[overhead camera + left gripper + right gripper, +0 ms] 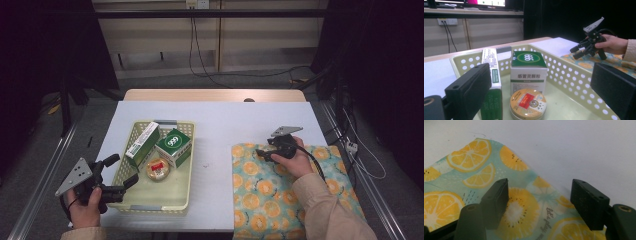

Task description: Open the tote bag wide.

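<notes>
A pale yellow perforated basket [156,208] stands on the left of the white table [220,125]. It holds a green box marked 666 [174,146], a tall green and white box [142,145] and a round tin [158,169]. My left gripper [125,169] is open at the basket's near left corner, its jaws pointing in over the rim towards the tin [527,103]. A cloth with an orange-slice print [270,200] lies on the right. My right gripper [261,154] hovers over the cloth's far left corner [474,162]; its jaws stand apart with nothing between them.
Cables hang down the wall and trail over the floor behind the table. A wooden strip [215,95] runs along the table's far edge. Metal rails flank the table on both sides. Bare white tabletop [574,145] lies beyond the cloth corner.
</notes>
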Demonstrator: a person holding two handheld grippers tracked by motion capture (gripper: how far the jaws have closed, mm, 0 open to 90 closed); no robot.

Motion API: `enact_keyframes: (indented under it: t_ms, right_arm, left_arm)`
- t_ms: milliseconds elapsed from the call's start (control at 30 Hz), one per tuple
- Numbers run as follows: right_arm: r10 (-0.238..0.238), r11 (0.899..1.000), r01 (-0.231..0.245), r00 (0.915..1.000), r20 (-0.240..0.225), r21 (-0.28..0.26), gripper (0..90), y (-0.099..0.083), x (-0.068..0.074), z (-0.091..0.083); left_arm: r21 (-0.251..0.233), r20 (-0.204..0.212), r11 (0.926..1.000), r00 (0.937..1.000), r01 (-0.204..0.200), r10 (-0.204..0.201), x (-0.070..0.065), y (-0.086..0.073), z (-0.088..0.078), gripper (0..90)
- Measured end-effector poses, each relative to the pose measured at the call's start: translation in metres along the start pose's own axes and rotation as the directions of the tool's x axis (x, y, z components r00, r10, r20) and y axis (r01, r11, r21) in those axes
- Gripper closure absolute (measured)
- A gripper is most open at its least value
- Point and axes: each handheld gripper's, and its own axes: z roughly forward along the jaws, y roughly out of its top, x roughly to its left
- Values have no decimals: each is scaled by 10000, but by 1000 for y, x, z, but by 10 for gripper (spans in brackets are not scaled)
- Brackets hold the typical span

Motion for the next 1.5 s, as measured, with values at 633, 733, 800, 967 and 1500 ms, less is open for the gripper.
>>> enact_keyframes:
  t_ms: [633, 733, 800, 967, 1500]
  right_arm:
    - [180, 9997, -171, 9983, -551, 164, 799, -4, -6, -10]
    - [207, 9997, -199, 9983, -540, 150, 883, -4, -5, -10]
    - [295, 9994, -286, 9979, -577, 172, 900, -4, -5, -10]
    - [230, 9997, -223, 9982, -549, 131, 900, -3, -5, -11]
    - [358, 9928, -388, 9990, -285, -1131, 900, 52, -14, -29]
  left_arm:
    - [5, -87, 10000, 10000, 27, -27, -2, 2, 0, 32]
    - [25, -96, 10000, 10000, 2, -2, -2, 2, 0, 32]
    - [28, -99, 10000, 10000, 1, -1, -2, 3, 0, 32]
    - [-18, -91, 10000, 9999, 84, -84, -2, 3, 0, 32]
    - [55, -86, 10000, 10000, 24, -24, -5, 4, -1, 32]
